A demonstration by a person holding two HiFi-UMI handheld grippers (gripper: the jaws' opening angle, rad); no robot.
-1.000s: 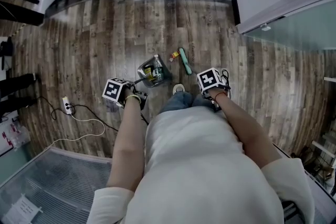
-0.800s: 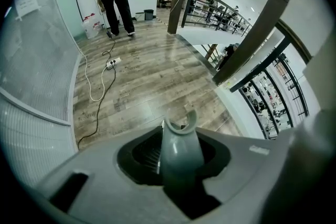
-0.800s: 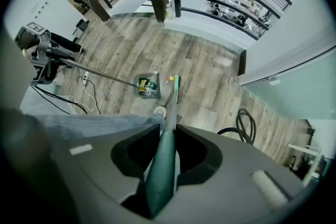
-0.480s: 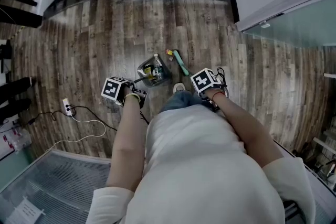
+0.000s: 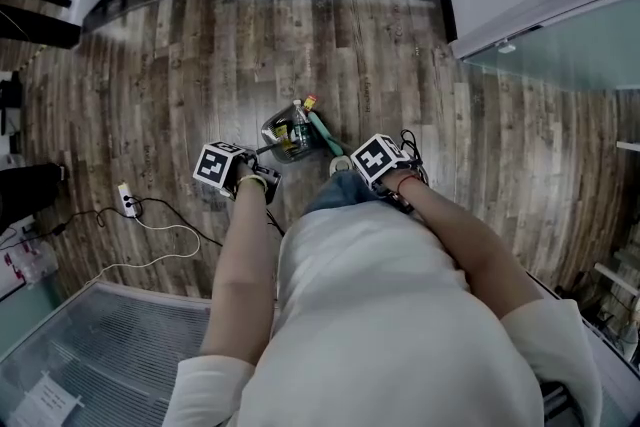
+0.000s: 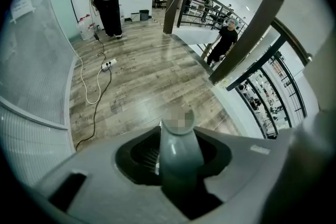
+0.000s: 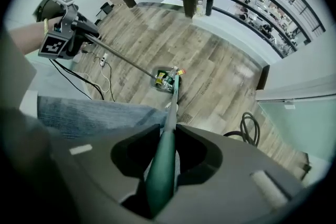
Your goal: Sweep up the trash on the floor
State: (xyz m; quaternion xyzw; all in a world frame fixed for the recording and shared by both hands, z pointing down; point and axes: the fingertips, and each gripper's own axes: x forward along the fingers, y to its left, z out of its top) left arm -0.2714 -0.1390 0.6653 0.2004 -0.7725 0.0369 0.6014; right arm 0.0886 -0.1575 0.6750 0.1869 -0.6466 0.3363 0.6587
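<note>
Trash, a small yellow-and-red wrapper (image 5: 309,101), is lying on the wooden floor (image 5: 200,65) far beyond the right gripper (image 7: 160,165), whose fingers are clamping the green broom handle (image 7: 167,128). The left gripper (image 6: 177,165) is clamping its fingers on the grey dustpan handle (image 6: 177,141). A hasty stroke is risking flicking the wrapper past the clear plastic dustpan (image 5: 272,129).
</note>
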